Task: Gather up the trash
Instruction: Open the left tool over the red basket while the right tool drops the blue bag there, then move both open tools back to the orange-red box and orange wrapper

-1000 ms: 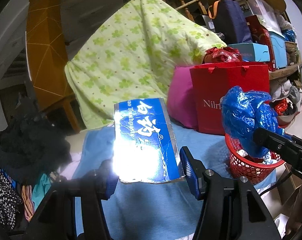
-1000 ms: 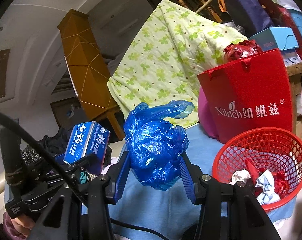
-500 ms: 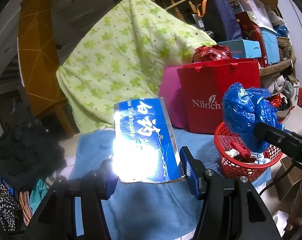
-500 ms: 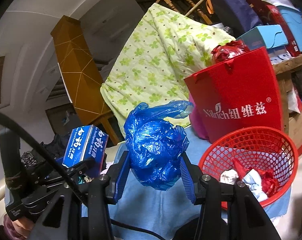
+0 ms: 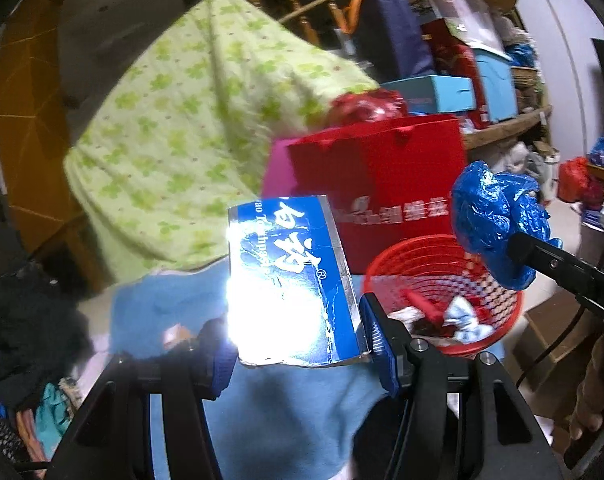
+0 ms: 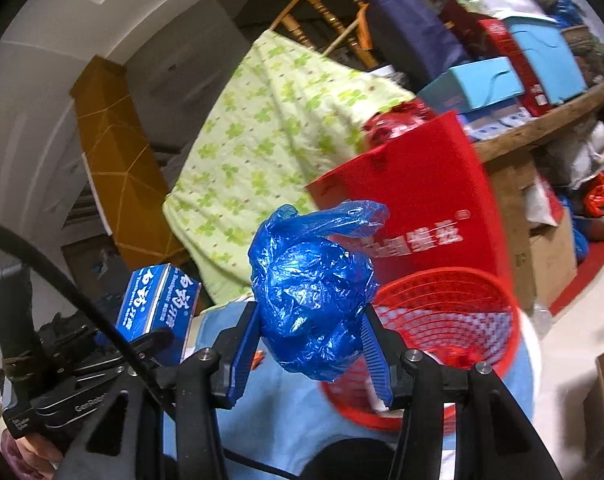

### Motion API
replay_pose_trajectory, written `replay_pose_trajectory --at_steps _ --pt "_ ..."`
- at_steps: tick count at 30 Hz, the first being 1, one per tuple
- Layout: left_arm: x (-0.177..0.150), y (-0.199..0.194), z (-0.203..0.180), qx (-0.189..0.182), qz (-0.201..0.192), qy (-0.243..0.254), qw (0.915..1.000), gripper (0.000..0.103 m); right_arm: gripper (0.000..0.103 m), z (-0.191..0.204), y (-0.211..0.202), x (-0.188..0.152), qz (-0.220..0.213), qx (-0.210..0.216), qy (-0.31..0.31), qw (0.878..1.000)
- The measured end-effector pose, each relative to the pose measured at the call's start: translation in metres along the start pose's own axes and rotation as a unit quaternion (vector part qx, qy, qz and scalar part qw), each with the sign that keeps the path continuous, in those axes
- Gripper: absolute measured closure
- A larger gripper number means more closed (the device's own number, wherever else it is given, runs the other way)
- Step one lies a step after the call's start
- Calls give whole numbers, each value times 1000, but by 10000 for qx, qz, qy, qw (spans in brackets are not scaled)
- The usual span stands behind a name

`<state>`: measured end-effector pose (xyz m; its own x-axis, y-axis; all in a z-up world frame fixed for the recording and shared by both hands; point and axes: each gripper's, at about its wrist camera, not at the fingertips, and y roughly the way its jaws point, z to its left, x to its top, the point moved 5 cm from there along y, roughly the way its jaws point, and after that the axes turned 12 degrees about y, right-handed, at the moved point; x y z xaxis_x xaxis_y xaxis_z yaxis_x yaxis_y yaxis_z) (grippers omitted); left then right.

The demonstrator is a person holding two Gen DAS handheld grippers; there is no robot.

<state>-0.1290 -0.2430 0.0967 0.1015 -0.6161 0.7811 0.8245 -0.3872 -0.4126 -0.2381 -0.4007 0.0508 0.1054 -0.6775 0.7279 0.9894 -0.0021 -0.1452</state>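
A: L gripper point(image 5: 298, 356) — what's it got?

B: A blue box point(image 5: 290, 280). Jaws about halfway closed, pads pressed on both sides of it. The box stands up out of the fingers and leans back a bit; strong glare on its lower left face. White characters printed on it.

A: And the R gripper point(image 6: 310, 352)?

B: A crumpled blue bag point(image 6: 310, 292), squeezed between the blue pads, jaws also only partway apart. Most of the bag bulges above the fingertips, and a loose twist sticks out toward the upper right. A little hangs below the pads.

A: Where's the basket point(image 6: 482, 308)?

B: In the R view, right of the fingers and a bit beyond them. Its rim passes behind the right finger. In the L view it's right of the right finger, just past the tip. It's red mesh with scraps inside: a pale blue wad point(image 5: 462, 318), something red, and something white.

A: Is the bag over the basket?

B: In the L view the bag shows above the basket's right rim, on the R gripper's black finger. Can't tell depth for sure.

A: What's under it all?

B: A light blue cloth point(image 5: 278, 412), below both sets of fingers. The basket sits on it.

A: Behind that?

B: A red paper bag point(image 6: 414, 200) straight past the basket. A green-flowered quilt point(image 5: 182, 140) lies beyond the fingers to the left. Both are blurred.
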Motion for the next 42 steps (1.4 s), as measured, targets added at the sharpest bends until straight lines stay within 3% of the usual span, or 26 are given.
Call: replay_pose_trajectory --at_steps 6,14,20,26,31,36,42 --pt "23 33 -40 -734 29 78 9973 44 50 -44 -9 19 -170 -435 271 9985" --pt "36 95 -90 -1718 364 105 9844 43 47 -90 22 22 84 -915 554 9942" --pt "25 107 -82 -1825 489 -109 9819 39 39 -104 45 18 299 -950 840 9915" --pt "-7 97 -37 -1381 477 -215 9890 39 39 -86 37 18 179 -896 554 9943" --pt "-72 92 20 -794 956 -498 9910 39 39 -53 36 21 168 -649 364 9971" --pt "-136 84 84 -11 1410 -950 9854 39 39 -3 57 11 430 -242 11 9988" --pt "-188 87 143 606 1680 -1453 9731 39 39 52 112 -26 1202 165 -252 9923"
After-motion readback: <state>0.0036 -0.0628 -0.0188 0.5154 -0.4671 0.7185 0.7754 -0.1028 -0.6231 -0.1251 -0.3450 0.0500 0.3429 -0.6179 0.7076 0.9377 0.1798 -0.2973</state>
